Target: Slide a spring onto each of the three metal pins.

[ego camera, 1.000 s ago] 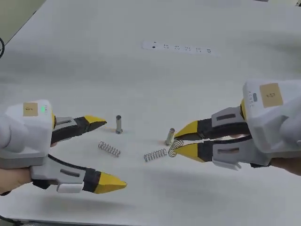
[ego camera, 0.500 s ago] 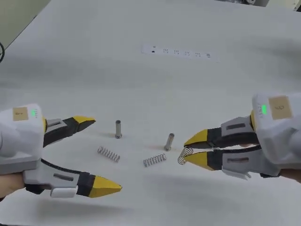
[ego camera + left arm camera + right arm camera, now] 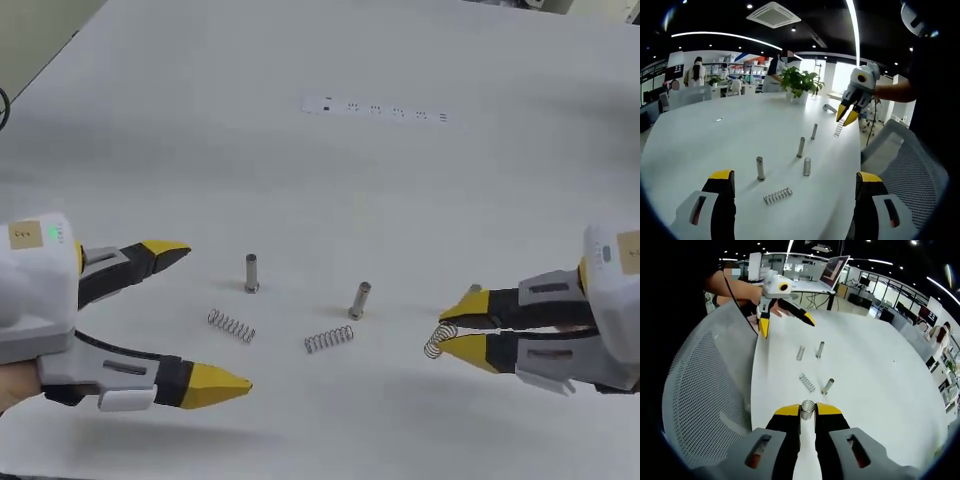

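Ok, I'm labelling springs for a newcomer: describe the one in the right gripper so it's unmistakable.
On the white table, look right of the two standing metal pins to the right gripper. The spring sits pinched between its yellow tips; the other two springs lie loose on the table near the pins.

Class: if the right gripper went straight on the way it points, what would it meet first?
Probably the nearer loose spring, beside the nearest pin; height of the right gripper is unclear.
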Demonstrator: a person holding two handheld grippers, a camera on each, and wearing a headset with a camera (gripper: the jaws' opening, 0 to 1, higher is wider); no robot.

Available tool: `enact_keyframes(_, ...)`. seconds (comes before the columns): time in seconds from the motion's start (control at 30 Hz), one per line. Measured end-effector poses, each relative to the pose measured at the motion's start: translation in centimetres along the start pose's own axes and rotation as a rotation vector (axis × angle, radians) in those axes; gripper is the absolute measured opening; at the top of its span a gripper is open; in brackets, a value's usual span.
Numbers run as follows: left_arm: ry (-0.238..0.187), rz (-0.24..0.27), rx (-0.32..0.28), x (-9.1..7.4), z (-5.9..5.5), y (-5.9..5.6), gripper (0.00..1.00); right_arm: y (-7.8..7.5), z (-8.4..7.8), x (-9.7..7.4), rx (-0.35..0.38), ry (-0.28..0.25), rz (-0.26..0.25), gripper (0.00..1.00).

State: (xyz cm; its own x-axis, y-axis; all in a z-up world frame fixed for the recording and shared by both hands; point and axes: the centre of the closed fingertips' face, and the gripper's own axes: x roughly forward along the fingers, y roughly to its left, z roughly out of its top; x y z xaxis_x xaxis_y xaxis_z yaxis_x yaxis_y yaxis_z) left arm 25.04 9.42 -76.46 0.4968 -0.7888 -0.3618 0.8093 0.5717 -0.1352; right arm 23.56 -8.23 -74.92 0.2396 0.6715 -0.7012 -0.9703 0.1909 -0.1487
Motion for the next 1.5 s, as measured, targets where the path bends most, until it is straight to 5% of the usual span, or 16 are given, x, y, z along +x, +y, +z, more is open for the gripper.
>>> enact_keyframes(0.47,-0.009,0.017,0.001,-0.1,0.1,0.4,0.98,-2.0,-1.1,-1.5,0.059,0.001,-0.06,0.07)
enact_keyframes(1.0,-0.008,0.045,-0.001,-0.6,-0.1,0.9,0.98,-7.6,-1.6,-3.5,0.134,-0.016,-0.205,0.07)
enact_keyframes(1.5,-0.011,0.062,-0.012,-0.9,-0.2,1.4,0.98,-8.8,-2.7,-2.7,0.172,0.009,-0.225,0.07)
